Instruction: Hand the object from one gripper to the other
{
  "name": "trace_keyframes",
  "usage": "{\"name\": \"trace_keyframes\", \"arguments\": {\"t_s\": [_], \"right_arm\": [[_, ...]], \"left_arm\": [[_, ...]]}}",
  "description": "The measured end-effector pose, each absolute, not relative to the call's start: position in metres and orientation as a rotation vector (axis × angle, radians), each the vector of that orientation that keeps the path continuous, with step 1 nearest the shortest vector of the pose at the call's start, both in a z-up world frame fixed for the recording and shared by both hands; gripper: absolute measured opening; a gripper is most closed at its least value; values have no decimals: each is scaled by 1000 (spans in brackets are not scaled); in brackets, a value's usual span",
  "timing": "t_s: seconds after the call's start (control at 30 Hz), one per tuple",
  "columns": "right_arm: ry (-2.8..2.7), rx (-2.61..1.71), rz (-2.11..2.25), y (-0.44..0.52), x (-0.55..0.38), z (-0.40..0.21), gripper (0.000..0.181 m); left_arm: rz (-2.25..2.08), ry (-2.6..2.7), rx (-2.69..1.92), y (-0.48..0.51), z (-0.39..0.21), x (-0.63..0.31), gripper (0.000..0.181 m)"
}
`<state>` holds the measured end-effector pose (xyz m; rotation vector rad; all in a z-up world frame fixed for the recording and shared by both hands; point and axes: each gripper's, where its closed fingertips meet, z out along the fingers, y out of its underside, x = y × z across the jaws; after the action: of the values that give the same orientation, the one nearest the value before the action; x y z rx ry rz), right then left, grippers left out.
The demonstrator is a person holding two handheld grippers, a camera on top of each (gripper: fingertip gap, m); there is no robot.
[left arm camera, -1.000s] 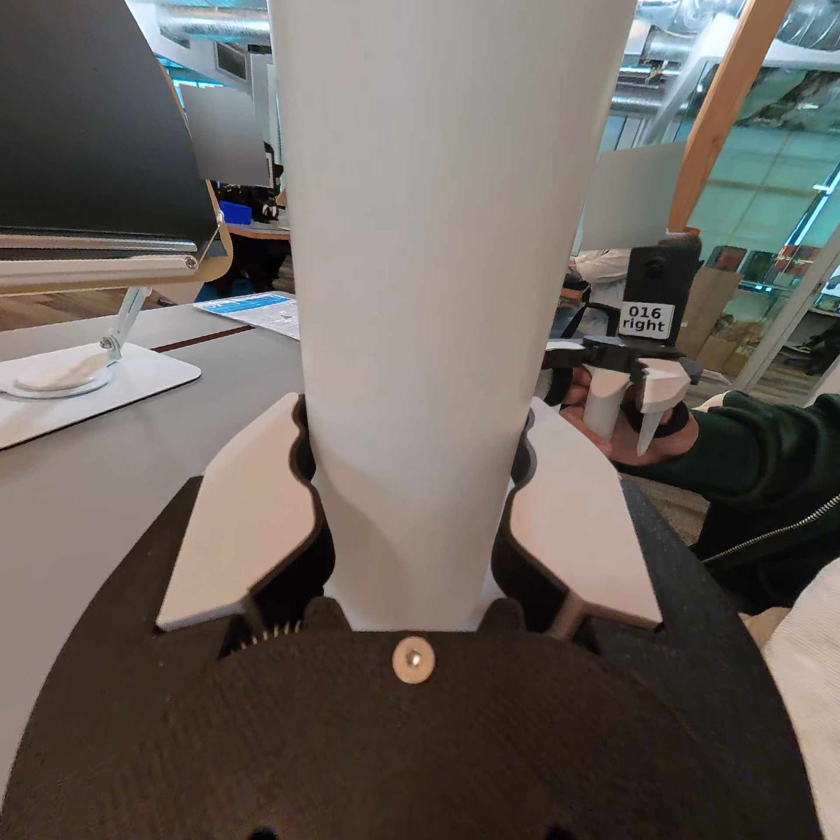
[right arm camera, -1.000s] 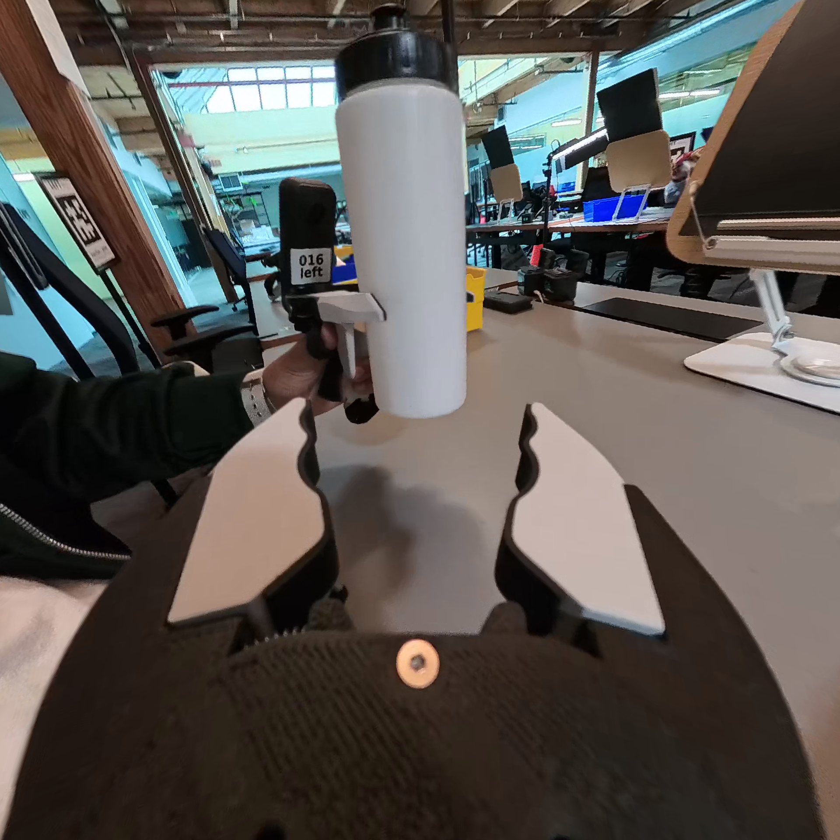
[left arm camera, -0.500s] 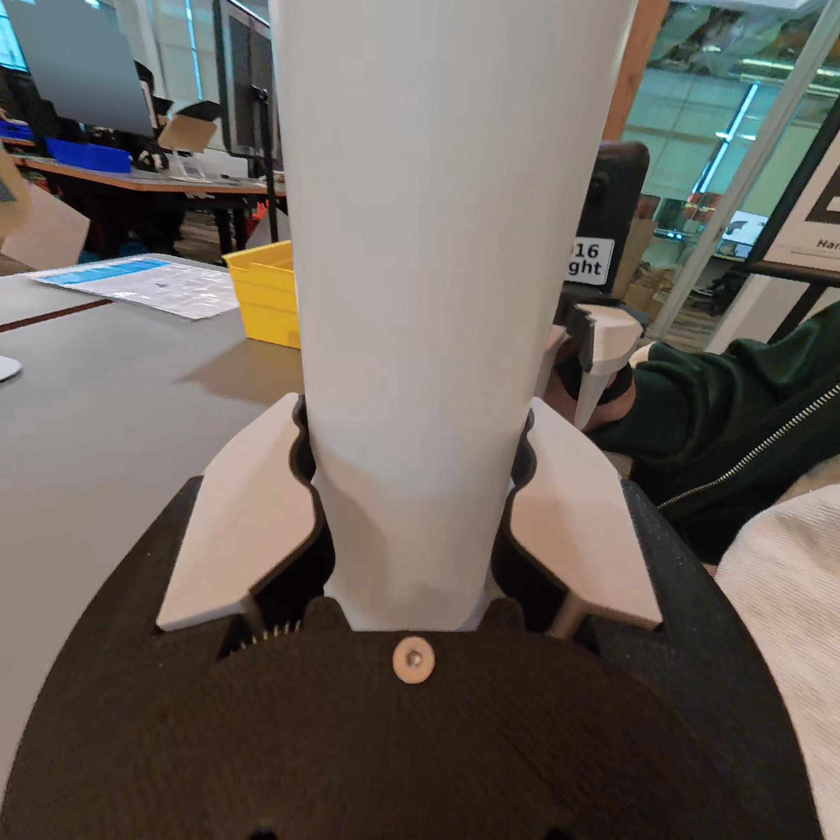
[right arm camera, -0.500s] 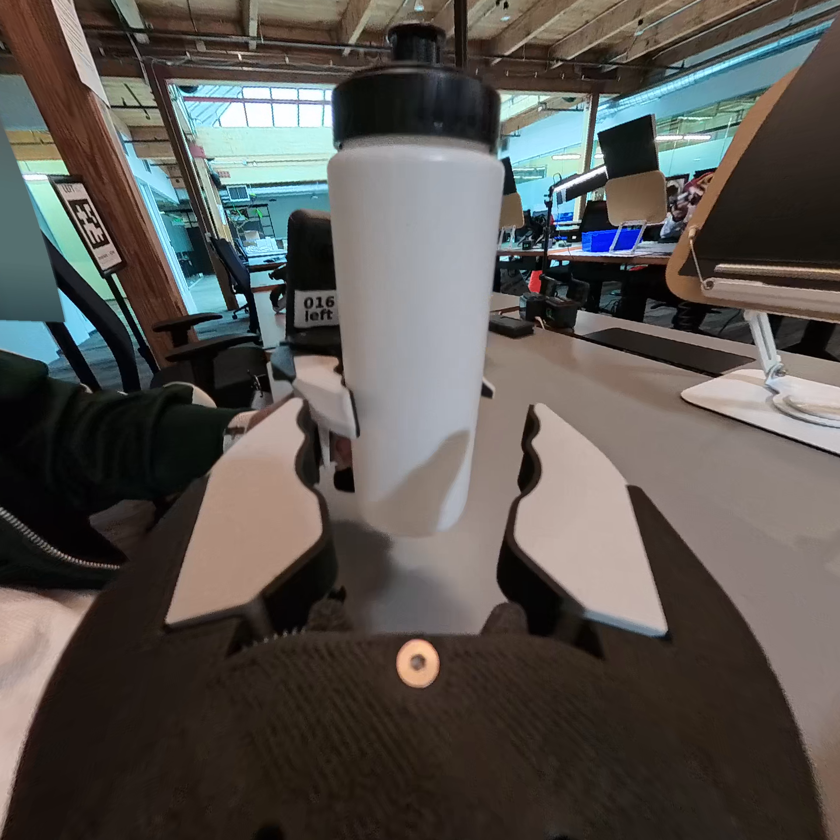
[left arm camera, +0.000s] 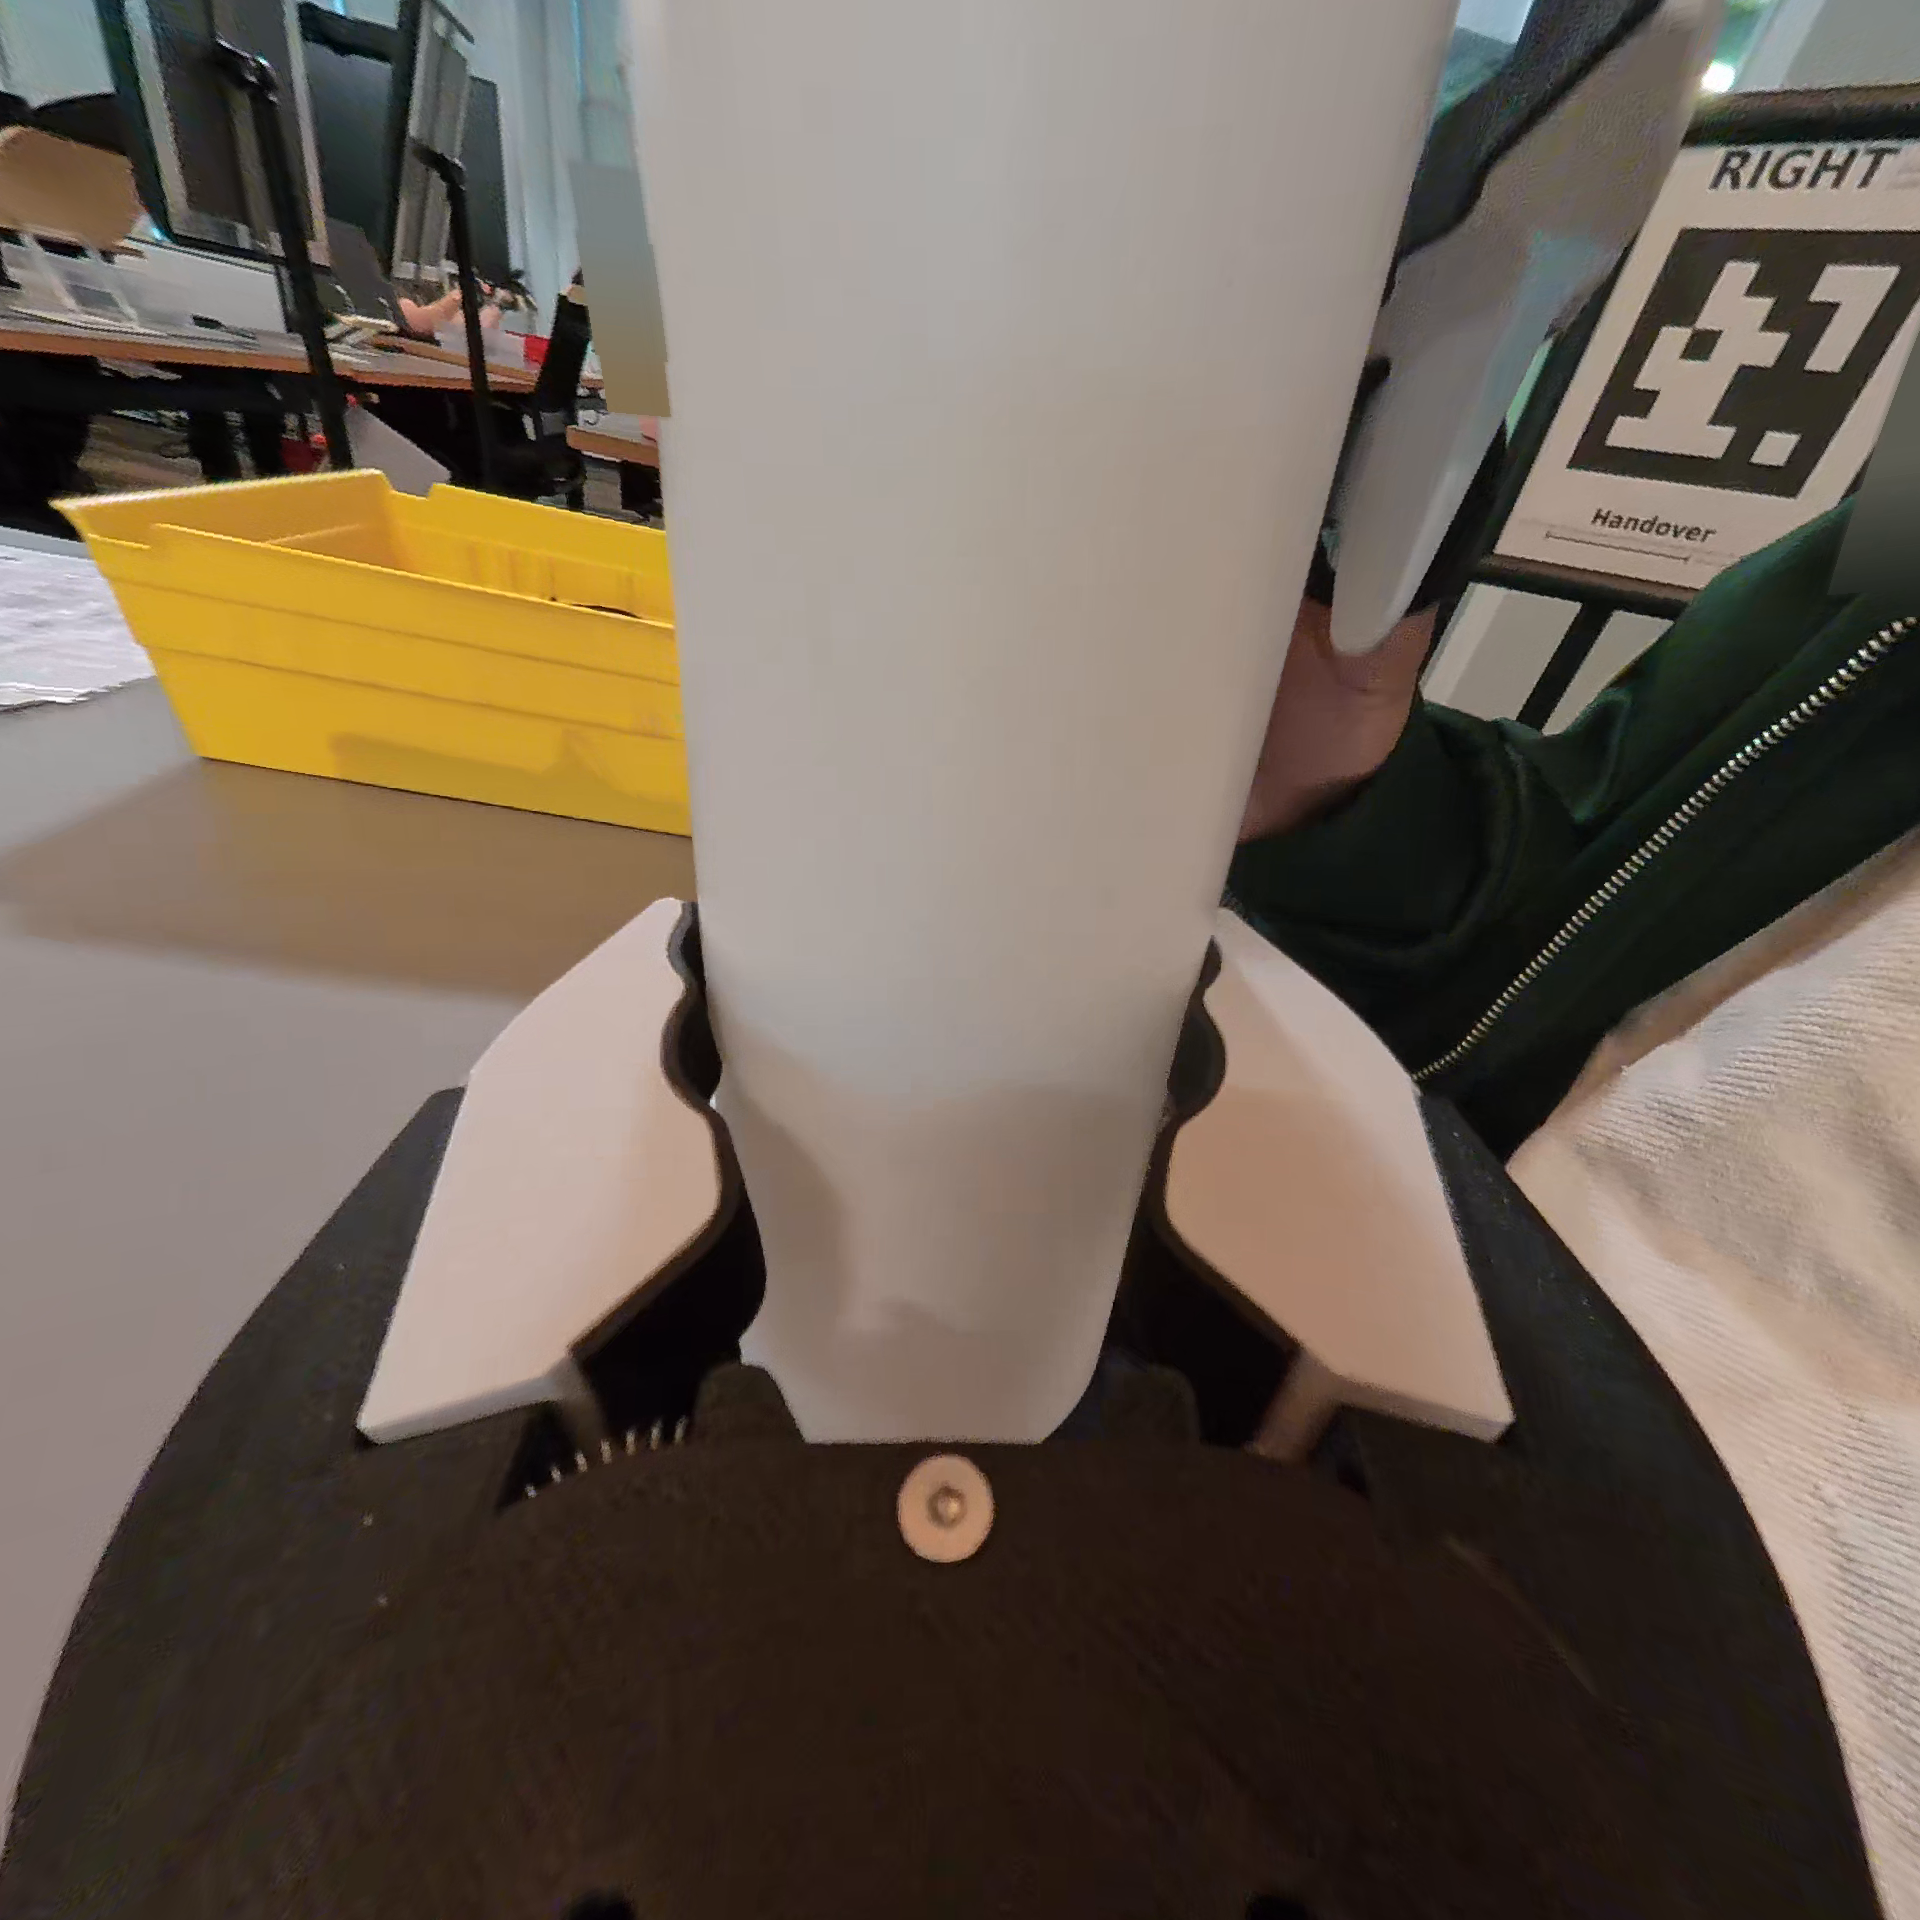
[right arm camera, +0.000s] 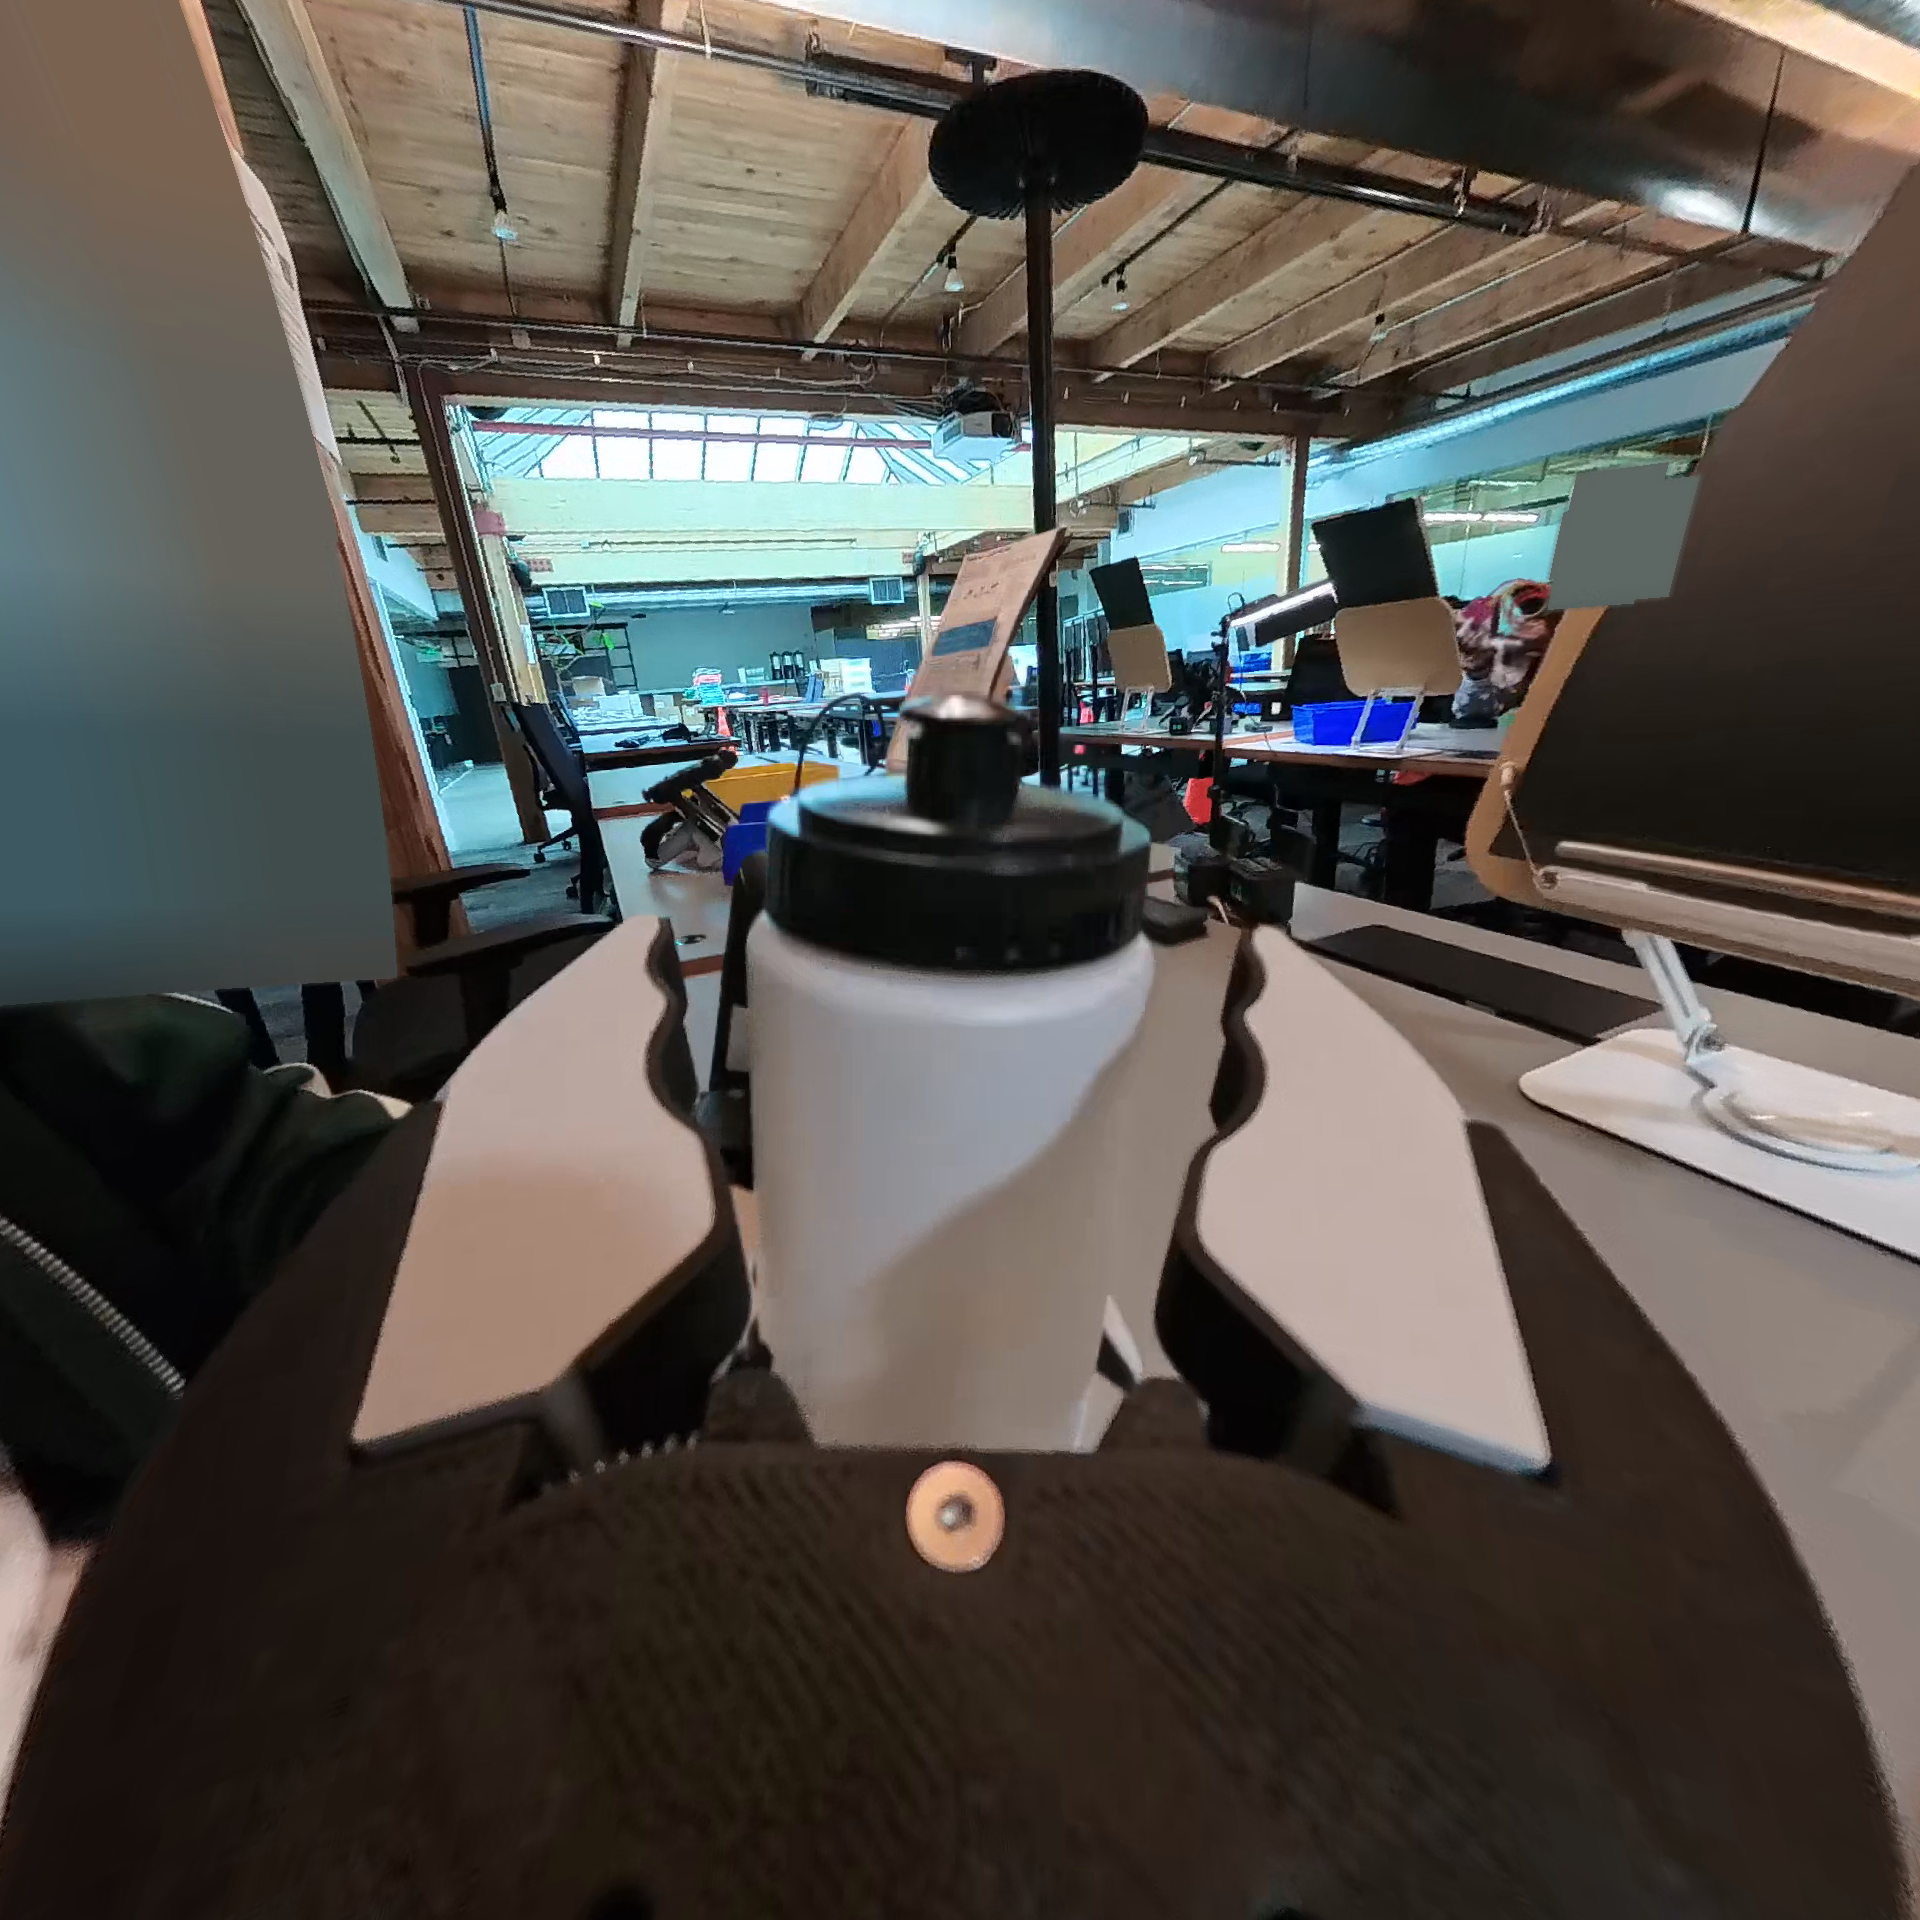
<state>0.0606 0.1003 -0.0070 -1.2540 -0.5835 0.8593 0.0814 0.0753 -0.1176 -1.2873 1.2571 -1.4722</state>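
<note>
1. My left gripper [left arm camera: 951,1049] has its fingers [left arm camera: 561,1174] clamped on the lower body of the white water bottle [left arm camera: 997,623]; both dark inner pads press against its sides, and the bottle rises upright out of the top of the left wrist view.

2. My right gripper [right arm camera: 951,1049] is spread wide around the upper part of the same bottle [right arm camera: 945,1174]. Its fingers [right arm camera: 551,1174] stand on either side of the white body with a visible gap on each side, so they are not touching it.

3. In the right wrist view the bottle's black screw cap [right arm camera: 956,883] with its small spout sits level with my fingertips, and the body runs down between the fingers toward the gripper's base.

4. In the left wrist view one white finger of my right gripper [left arm camera: 1455,416] shows just beside the bottle's right edge, with my hand [left arm camera: 1320,727] below it and a dark green zipped sleeve [left arm camera: 1621,810] behind.

5. The bottle is held up off the grey surface [left arm camera: 260,1039].

6. A yellow plastic bin [left arm camera: 395,644] sits on that surface, behind and to the left of the bottle.

7. In the right wrist view a white monitor stand base [right arm camera: 1704,1132] rests on the surface [right arm camera: 1714,1351] to the right.
</note>
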Motion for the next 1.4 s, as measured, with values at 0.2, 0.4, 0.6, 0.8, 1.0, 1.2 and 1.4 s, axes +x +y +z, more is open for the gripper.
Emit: {"name": "trace_keyframes", "arguments": {"t_s": [0.2, 0.4, 0.6, 0.8, 1.0, 1.2, 1.4], "right_arm": [[-617, -1257, 866, 92, 56, -2, 93], [-635, -1258, 890, 88, 55, -2, 78], [-653, -1252, 879, 85, 52, 0, 78], [-641, -1232, 860, 90, 59, 1, 95], [-664, -1316, 908, 102, 47, -33, 105], [-720, -1393, 958, 103, 26, -65, 103], [-762, -1403, 963, 101, 20, -73, 94]], "left_arm": [[-1436, 1318, -1264, 62, -122, 89, 87], [-1412, 1332, -1259, 60, -123, 90, 87], [-1404, 1329, -1243, 58, -121, 90, 87], [-1428, 1285, -1243, 65, -113, 85, 87], [-1428, 1214, -1242, 80, -102, 73, 87], [-1424, 1208, -1235, 81, -98, 70, 87], [-1420, 1230, -1238, 77, -101, 72, 87]]}}
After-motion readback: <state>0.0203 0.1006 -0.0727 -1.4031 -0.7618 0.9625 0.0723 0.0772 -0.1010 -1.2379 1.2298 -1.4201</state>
